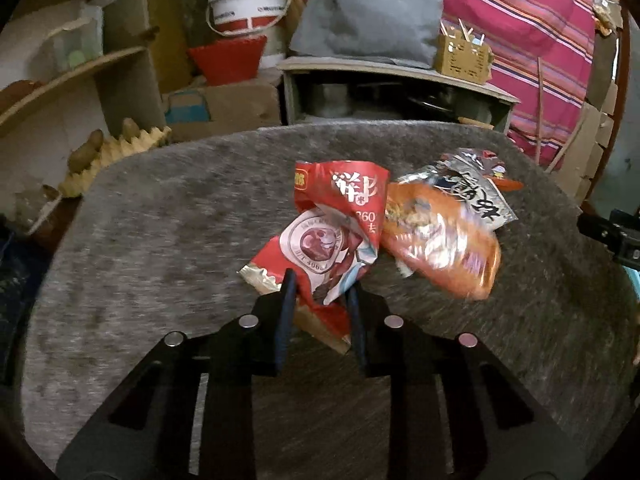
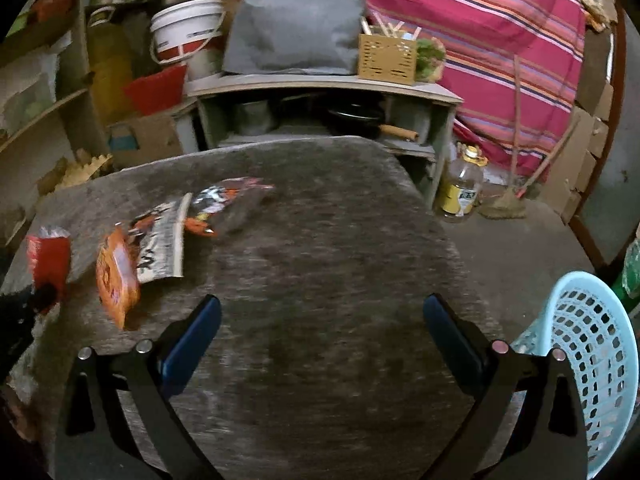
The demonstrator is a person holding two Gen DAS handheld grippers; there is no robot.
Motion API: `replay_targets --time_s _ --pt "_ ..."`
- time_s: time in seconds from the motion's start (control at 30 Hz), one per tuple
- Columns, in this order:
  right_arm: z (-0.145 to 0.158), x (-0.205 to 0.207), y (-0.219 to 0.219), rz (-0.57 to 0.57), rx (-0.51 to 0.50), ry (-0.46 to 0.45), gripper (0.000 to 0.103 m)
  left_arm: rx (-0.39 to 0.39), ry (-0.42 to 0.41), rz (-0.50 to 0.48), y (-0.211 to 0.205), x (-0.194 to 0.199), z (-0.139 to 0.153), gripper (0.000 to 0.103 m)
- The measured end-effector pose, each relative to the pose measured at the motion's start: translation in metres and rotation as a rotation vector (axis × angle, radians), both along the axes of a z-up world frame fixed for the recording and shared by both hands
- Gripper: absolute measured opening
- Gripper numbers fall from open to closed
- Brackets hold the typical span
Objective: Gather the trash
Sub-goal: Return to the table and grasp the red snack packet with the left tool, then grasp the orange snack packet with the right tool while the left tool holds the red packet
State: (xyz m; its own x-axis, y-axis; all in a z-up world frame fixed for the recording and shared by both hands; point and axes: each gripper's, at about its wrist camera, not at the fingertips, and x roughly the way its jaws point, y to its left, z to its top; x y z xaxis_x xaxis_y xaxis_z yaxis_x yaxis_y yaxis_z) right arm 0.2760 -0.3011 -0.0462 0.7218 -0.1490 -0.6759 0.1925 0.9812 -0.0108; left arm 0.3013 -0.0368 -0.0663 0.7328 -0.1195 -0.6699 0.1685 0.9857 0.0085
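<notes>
A grey tabletop (image 1: 160, 240) carries two crumpled wrappers. Behind it stand a low shelf (image 1: 384, 76) with a grey cushion (image 1: 360, 16) and a small yellow box (image 1: 462, 54), a white bucket (image 1: 250, 4), and a striped cloth (image 1: 520, 20). A pale blue basket (image 2: 592, 352) stands at the tabletop's right edge, beside the right claw (image 2: 320, 320).

The red wrapper (image 1: 332, 232) lies with its long axis running from near-left to far-right, its torn end toward the left claw (image 1: 320, 292). The orange wrapper (image 1: 444, 236) touches its right side and slants the other way, with nothing on top of either.

The left claw is closed on the red wrapper's near end, pads pressing the foil. The right claw hangs wide open and empty above bare tabletop, well right of the orange wrapper.
</notes>
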Motion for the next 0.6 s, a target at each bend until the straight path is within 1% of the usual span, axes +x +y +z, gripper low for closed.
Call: replay_targets --time_s 0.17,0.3,0.37,0.47,0.6 --pt "0.003 0.004 0.031 0.057 0.014 -0.015 0.099 0.01 -0.022 0.049 0.033 -0.007 0.011 0.023" --pt "-0.001 0.014 0.069 0.114 0.014 0.004 0.099 0.001 -0.019 0.094 0.059 -0.006 0.015 0.023" --pt "-0.004 0.019 0.088 0.142 -0.007 0.011 0.099 -0.004 -0.02 0.111 0.071 -0.006 0.016 0.023" --pt "-0.013 0.027 0.12 0.184 -0.065 0.03 0.099 -0.039 -0.016 0.132 0.086 -0.008 0.015 0.023" --pt "-0.025 0.036 0.139 0.196 -0.095 0.061 0.097 -0.038 0.0 0.151 0.099 -0.009 0.008 0.023"
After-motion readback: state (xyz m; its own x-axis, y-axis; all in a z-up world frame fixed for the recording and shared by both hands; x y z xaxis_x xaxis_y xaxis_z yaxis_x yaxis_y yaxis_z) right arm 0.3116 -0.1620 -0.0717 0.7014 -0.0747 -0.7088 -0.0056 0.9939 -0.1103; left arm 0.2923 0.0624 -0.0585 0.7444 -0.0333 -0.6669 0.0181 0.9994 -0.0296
